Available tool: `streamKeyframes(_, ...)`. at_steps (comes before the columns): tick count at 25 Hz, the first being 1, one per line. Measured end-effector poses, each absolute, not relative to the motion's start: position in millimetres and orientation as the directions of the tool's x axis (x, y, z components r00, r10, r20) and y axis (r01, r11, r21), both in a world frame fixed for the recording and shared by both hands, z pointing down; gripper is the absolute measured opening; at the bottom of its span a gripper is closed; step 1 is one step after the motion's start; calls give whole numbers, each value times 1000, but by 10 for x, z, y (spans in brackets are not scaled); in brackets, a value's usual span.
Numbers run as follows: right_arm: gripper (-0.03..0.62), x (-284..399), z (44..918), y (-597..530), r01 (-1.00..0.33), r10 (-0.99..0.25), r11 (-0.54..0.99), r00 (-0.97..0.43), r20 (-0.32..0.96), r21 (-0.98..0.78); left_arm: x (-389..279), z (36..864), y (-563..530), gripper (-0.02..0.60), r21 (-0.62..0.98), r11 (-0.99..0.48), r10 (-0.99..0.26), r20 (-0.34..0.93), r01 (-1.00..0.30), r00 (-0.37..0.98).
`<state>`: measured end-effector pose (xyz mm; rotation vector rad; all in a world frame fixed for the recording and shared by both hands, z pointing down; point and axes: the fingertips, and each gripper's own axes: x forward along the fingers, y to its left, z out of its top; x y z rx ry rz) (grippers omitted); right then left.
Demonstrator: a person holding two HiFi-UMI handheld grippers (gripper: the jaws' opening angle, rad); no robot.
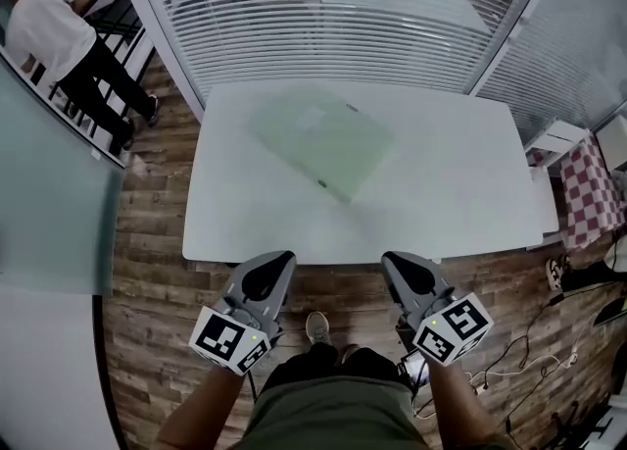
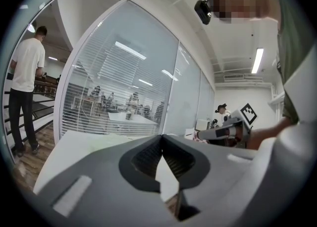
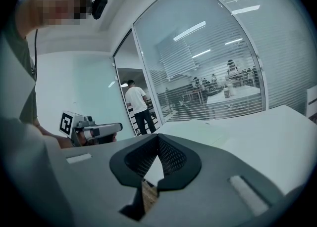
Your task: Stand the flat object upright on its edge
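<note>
The pale green flat rectangular board (image 1: 323, 139) lies on the white rectangular table (image 1: 460, 193), toward its far side and a little left of centre. Your left gripper (image 1: 283, 259) and right gripper (image 1: 393, 260) hang side by side at the table's near edge, apart from the board. Behind the table stands the glass wall with slatted blinds (image 1: 323, 26). A person in a white shirt (image 1: 49, 22) stands far left, and a red-and-white checked cloth (image 1: 593, 193) is to the table's right.

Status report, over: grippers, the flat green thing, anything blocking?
Both shut and empty: left gripper, right gripper, short of the white table. Green flat object lying flat mid-table, untouched. Nothing in the way.
</note>
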<state>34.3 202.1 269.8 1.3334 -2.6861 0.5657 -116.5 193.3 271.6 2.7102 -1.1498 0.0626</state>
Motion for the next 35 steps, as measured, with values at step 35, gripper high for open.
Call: streamKeyframes(35, 11, 709, 3010, 362, -706, -659, 620, -705, 261, -342, -742, 3070, 511, 0, 198, -568, -775, 197, -799, 601)
